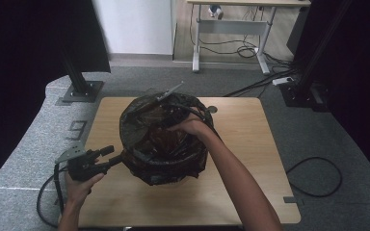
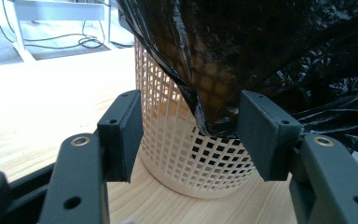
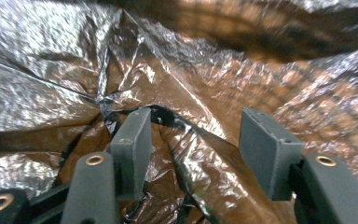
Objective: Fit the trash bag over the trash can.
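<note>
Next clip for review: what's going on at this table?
A person is lining a white mesh basket with a black bag. The right gripper is down inside the bag, jaws open over its crumpled bottom. The left gripper sits at the basket's outer side, jaws open near the bag's hanging edge, gripping nothing.

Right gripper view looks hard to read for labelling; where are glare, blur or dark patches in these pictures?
Right gripper view: glare on the crinkled black plastic liner, top soft. Left gripper view: washed-out wooden table. High view: dim, dark sides.
</note>
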A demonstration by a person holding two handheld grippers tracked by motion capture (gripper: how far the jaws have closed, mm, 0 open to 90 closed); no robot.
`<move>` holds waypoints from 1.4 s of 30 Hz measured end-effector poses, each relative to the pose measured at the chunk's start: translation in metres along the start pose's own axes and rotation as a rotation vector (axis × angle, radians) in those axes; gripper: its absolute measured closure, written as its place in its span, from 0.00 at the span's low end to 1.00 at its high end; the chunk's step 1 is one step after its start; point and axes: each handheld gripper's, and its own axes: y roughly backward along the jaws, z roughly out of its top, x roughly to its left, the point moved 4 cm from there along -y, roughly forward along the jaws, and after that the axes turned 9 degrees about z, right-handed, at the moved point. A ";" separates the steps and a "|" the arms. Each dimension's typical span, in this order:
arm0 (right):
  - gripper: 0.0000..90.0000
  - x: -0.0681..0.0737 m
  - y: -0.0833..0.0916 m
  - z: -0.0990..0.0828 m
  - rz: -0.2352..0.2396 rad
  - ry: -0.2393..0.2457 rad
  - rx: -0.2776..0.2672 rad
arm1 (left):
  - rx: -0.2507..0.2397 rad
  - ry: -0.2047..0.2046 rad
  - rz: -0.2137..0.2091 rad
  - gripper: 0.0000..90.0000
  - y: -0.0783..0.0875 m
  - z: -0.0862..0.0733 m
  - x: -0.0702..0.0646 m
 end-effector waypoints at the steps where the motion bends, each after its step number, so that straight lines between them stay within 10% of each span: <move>1: 0.46 0.000 -0.002 -0.001 0.002 0.002 0.012 | -0.001 0.001 0.000 0.45 0.000 0.000 0.000; 12: 0.39 0.006 -0.015 -0.001 0.022 0.008 0.086 | -0.022 0.008 -0.003 0.46 0.004 0.003 -0.001; 27: 0.36 0.019 0.045 0.010 0.041 -0.011 -0.086 | -0.017 0.018 -0.001 0.46 0.004 -0.001 0.000; 42: 0.37 0.027 0.107 -0.024 0.004 0.005 -0.259 | -0.007 0.019 -0.002 0.46 0.001 -0.003 -0.004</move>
